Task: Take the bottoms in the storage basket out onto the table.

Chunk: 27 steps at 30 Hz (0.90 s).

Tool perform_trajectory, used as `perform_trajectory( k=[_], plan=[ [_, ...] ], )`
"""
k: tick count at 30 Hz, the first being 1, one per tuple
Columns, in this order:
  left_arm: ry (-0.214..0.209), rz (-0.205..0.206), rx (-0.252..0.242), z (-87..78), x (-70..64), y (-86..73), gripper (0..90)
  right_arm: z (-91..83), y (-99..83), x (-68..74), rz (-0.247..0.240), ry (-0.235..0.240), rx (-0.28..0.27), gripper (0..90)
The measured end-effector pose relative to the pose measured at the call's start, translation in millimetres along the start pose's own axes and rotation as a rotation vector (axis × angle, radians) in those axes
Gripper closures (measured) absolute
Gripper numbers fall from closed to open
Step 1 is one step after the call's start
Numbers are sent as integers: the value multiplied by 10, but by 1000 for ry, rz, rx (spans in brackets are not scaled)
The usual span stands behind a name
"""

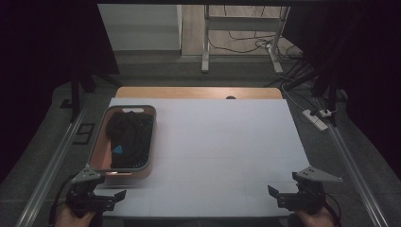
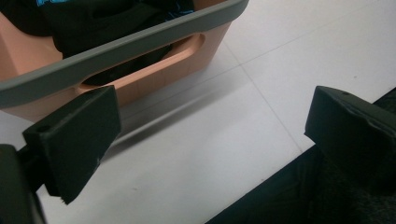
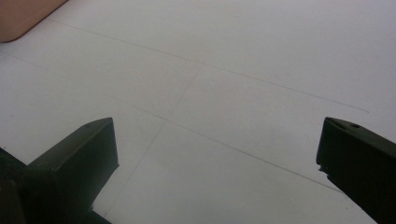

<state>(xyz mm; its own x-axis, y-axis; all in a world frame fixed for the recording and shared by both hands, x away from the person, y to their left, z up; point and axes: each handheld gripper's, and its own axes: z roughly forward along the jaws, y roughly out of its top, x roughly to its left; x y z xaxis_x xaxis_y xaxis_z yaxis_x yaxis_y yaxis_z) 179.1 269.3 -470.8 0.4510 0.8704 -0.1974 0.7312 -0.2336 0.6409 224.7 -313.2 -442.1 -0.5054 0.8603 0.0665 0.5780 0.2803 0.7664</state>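
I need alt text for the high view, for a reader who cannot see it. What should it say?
A peach basket with a grey rim holds dark clothes at the left of a white table. A person holds two open grippers at the near edge: the left gripper close to the basket's near end, the right gripper over bare table.

You see the dark clothing (image 1: 126, 139) in the basket (image 1: 150, 137) too dimly to tell what garments it holds, the left gripper view cuts off most of that basket, and your hands run off the high view's bottom edge.
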Motion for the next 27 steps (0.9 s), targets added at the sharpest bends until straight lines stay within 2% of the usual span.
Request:
perform_trajectory(
  k=[7,14,27],
  plan=[
    [-11,-3,5,6,8,4,28,5,1,1,-4,16,7,0],
    [-18,-7,9,11,17,8,26,27,4,-1,3,38,41,0],
    [-10,-6,24,22,8,17,35,47,8,10,-15,56,59,0]
  ],
)
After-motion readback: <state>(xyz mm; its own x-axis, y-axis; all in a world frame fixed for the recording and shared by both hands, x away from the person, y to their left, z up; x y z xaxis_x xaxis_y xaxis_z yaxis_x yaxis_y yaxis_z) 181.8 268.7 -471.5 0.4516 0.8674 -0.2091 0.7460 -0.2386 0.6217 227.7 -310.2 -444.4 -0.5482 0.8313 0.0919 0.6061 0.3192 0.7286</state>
